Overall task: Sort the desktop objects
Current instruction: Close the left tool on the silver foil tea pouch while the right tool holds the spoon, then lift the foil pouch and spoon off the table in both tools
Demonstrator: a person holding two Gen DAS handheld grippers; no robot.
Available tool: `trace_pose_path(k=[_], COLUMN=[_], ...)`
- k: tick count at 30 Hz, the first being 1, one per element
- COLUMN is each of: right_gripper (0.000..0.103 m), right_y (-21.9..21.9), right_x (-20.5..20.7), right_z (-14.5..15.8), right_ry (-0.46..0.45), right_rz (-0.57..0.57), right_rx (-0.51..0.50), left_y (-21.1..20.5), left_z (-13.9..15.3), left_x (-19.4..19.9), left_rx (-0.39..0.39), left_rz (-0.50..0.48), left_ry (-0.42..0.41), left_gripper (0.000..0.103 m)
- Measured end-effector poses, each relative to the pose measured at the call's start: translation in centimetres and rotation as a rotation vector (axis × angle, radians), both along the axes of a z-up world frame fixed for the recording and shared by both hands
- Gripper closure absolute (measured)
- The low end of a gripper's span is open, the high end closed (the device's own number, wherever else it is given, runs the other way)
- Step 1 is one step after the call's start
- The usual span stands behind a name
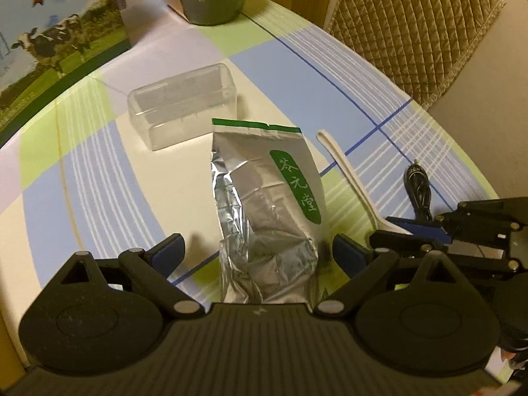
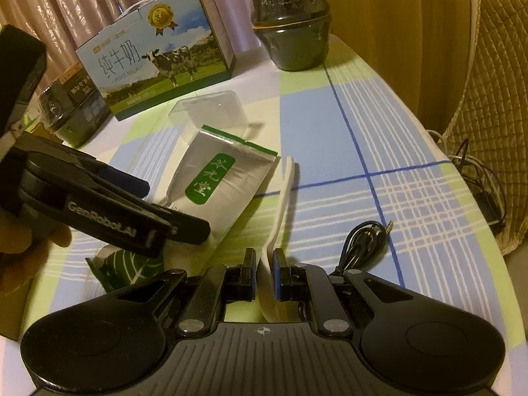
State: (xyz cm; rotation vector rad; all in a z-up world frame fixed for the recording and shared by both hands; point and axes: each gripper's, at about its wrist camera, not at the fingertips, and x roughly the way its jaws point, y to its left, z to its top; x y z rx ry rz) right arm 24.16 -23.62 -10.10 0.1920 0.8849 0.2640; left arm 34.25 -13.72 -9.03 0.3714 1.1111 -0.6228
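The right gripper (image 2: 264, 264) was clamped on the white plastic spoon (image 2: 283, 198); a thin grip near the bowl could let it swivel. The left gripper (image 1: 259, 250) stood wide open astride the foil tea pouch (image 1: 267, 204), whose crinkled foil might slide toward the clear plastic box (image 1: 183, 105).

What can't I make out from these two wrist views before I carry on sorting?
- Foil tea pouch: its bottom end, hidden behind the left gripper body in the left view.
- White spoon: its bowl, covered by the right gripper closed on it.
- Black cable: near end hidden by the right gripper.
- Clear plastic box: contents unclear through the hazy walls.
- Green leaf-print packet: mostly hidden.
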Motion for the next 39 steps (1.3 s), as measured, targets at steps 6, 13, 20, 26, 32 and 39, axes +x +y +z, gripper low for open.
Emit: trace_pose_path(k=[6, 13, 20, 26, 32, 39], right_gripper=[0.097, 0.097, 0.097, 0.097, 0.097, 0.096], right_y=[0.0, -0.1, 0.1, 0.9, 2.4, 3.0], right_x=[0.6, 1.2, 1.4, -0.4, -5.8, -13.4], right_z=[-0.1, -0.2, -0.2, 0.1, 0.3, 0.4], right_ry=[-0.004, 0.000, 0.005, 0.024, 0.045, 0.039], right_rz=[-0.002, -0.010, -0.008, 0.038, 0.127, 0.166], right_rx=[-0.006, -0.006, -0.014, -0.039, -0.072, -0.080], left_y=[-0.6, -0.4, -0.7, 1.1, 5.1, 9.7], left_z=[-0.9, -1.4, -1.0, -0.6, -0.2, 0.1], left_x=[0.6, 1.3, 0.3, -2.6, -10.1, -19.0], left_rx=[0.012, -0.007, 0.012, -0.006, -0.029, -0.065], left_rz=[-0.012, 0.009, -0.015, 0.038, 0.116, 0.229], left_ry=[0.021, 0.047, -0.004, 0.008, 0.009, 0.010], left_gripper=[0.009, 0.010, 0.037, 0.052, 0.052, 0.053])
